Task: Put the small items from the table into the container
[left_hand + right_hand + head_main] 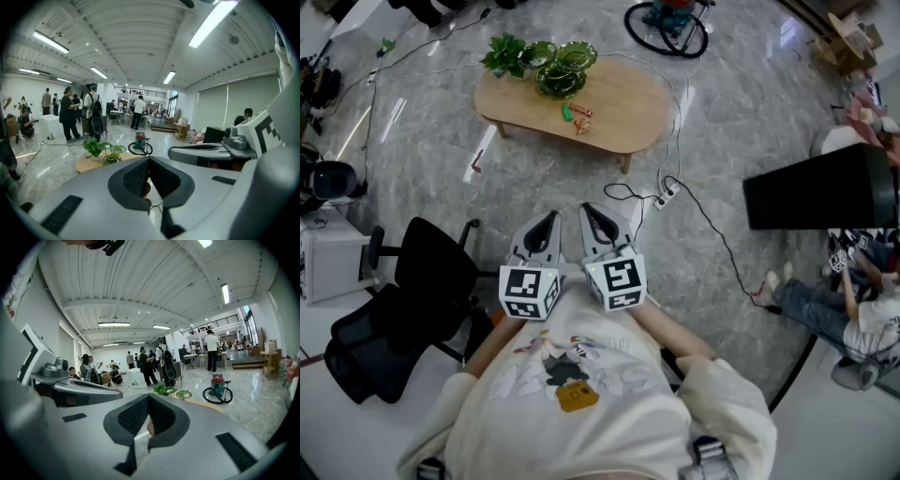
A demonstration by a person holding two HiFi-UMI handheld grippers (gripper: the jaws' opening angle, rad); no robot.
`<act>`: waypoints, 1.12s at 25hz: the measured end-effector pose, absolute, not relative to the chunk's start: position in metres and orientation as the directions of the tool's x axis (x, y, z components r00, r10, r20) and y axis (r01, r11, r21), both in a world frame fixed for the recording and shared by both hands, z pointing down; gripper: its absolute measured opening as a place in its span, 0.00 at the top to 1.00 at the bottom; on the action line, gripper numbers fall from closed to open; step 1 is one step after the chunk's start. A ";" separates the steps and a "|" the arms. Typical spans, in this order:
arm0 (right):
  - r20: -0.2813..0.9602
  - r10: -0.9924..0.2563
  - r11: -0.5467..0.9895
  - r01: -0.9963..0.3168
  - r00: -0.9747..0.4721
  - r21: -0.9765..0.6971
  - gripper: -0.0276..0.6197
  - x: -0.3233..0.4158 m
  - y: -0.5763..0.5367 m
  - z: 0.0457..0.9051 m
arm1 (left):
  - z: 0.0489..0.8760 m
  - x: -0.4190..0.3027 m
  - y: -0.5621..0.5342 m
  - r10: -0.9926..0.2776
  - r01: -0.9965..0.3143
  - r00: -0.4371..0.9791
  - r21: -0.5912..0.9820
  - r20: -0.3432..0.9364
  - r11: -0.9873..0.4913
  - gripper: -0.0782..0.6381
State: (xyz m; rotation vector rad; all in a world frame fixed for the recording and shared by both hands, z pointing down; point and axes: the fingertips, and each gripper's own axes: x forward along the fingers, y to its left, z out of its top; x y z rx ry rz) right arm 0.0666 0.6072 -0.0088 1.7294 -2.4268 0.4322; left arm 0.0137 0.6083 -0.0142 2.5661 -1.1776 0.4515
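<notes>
My jaws are pressed together and empty on both the left gripper [149,161] and the right gripper [149,399], which are side by side near my chest. Open floor [534,178] separates them from the table [623,103]. The small items [578,116] lie on it just in front of the green container [562,73]. A chair [403,300] crowds my left and a cable [698,214] trails to my right.

The green container [562,77], a cluster of glossy leaf-like bowls, stands upright toward the left end of the oval wooden desk [628,108]. A small green item [567,112] and small red-orange items [582,120] lie on the desk near it, outside the bowls.
</notes>
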 end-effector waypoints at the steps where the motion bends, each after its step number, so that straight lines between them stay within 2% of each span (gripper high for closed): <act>1: 0.263 -0.902 0.312 -0.939 -0.341 -0.147 0.96 0.062 0.608 -0.011 | -0.014 0.011 0.607 -0.683 -0.771 0.617 0.124 0.392 -0.625 0.90; 8: 0.287 -0.895 0.307 -0.938 -0.342 -0.161 0.96 0.052 0.610 -0.010 | -0.011 0.001 0.609 -0.669 -0.761 0.627 0.127 0.400 -0.637 0.90; 12: 0.220 -0.903 0.336 -0.925 -0.370 -0.176 0.96 0.043 0.606 -0.016 | -0.009 -0.011 0.606 -0.671 -0.765 0.624 0.139 0.401 -0.628 0.90; 15: 0.218 -0.897 0.348 -0.918 -0.385 -0.188 0.96 0.030 0.606 -0.017 | -0.008 -0.024 0.603 -0.668 -0.767 0.625 0.158 0.403 -0.622 0.90; 28: 0.249 -0.921 0.270 -0.952 -0.299 -0.145 0.96 -0.025 0.578 -0.013 | -0.003 -0.121 0.581 -0.680 -0.776 0.627 0.220 0.381 -0.591 0.90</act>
